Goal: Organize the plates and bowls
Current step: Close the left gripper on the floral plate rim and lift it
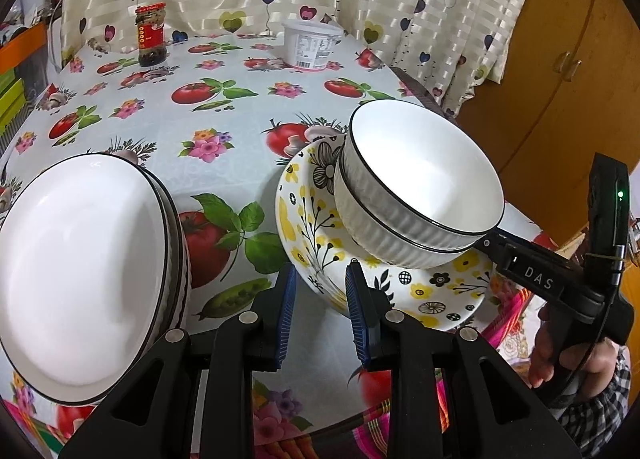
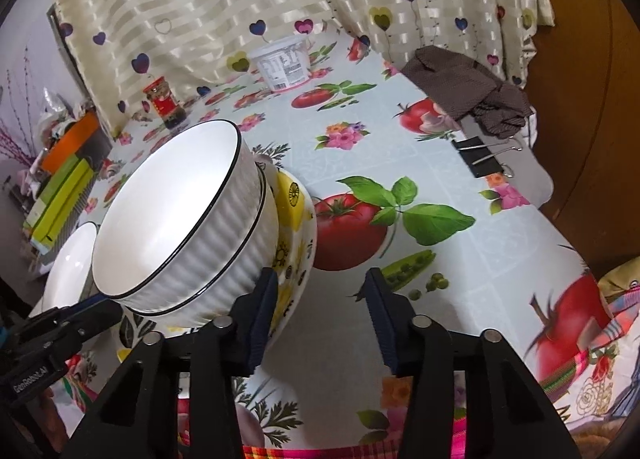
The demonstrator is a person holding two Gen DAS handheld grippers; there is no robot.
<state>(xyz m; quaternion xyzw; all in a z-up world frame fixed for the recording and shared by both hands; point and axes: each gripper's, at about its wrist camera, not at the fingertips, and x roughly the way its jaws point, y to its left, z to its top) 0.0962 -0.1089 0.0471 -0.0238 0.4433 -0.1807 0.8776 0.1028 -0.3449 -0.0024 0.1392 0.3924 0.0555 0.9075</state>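
Jaws are standing apart on both. Left gripper [image 1: 320, 309] is apparently straddling the floral plate [image 1: 304, 219] rim at 12 o'clock, nearer than right gripper [image 2: 320, 315]; stacked bowls [image 1: 420, 179] are sitting at 1 o'clock.

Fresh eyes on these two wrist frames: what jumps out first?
The two nested white ribbed bowls sitting on the yellow floral plate, centre-right in the left wrist view. Next, the stack of white plates filling that view's left side. Then the loud tomato-print tablecloth, with a red-lidded jar and white tub at its far edge. Both grippers hang open.
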